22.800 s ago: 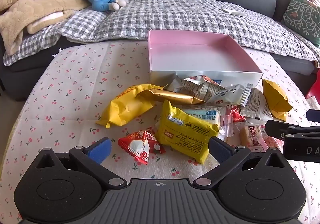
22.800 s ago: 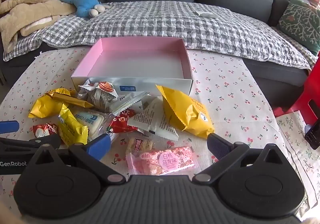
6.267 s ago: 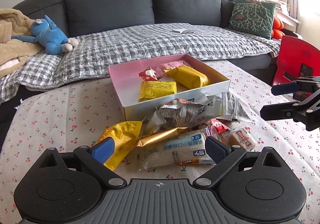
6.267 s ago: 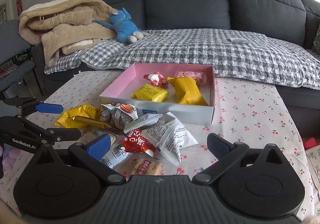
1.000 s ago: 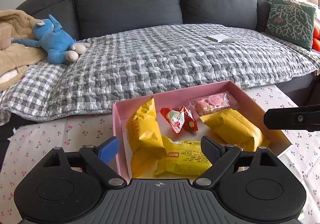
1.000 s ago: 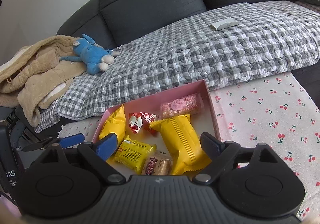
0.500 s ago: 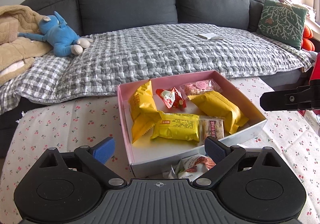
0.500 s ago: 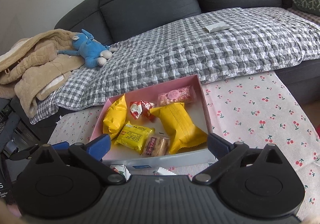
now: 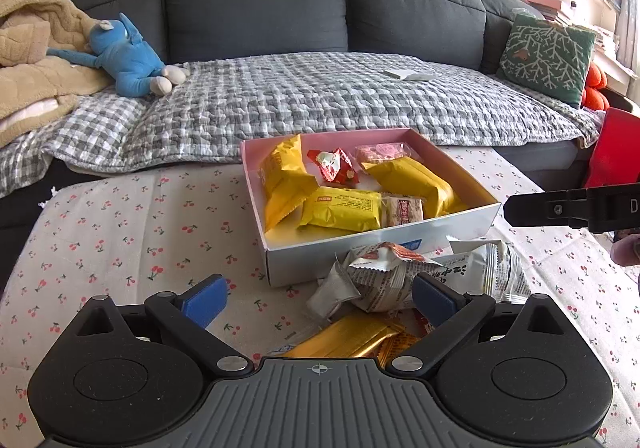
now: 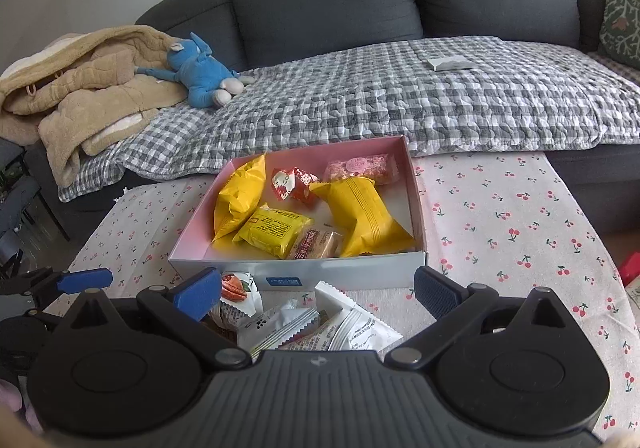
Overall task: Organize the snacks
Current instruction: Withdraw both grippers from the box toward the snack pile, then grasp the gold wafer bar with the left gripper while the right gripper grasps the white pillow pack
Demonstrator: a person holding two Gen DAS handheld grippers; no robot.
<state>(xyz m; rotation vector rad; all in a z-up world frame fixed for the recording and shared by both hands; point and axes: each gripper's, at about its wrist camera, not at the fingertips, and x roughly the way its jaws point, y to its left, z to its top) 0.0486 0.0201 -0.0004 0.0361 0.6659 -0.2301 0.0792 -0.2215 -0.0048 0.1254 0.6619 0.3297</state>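
Both of your grippers have pulled back from the box (image 9: 460, 222) since a second ago, so loose packets now show under them. Your left gripper (image 9: 320, 298) and right gripper (image 10: 320, 294) have their fingers spread wide, holding nothing. On the counter (image 9: 120, 232), the box holds six snacks; the big yellow pack (image 10: 366, 214) runs front to back.

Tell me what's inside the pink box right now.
The pink box holds six snacks: three yellow packets, a red triangular pouch, a pink bar and a small tan biscuit pack. Anything beneath them is hidden.
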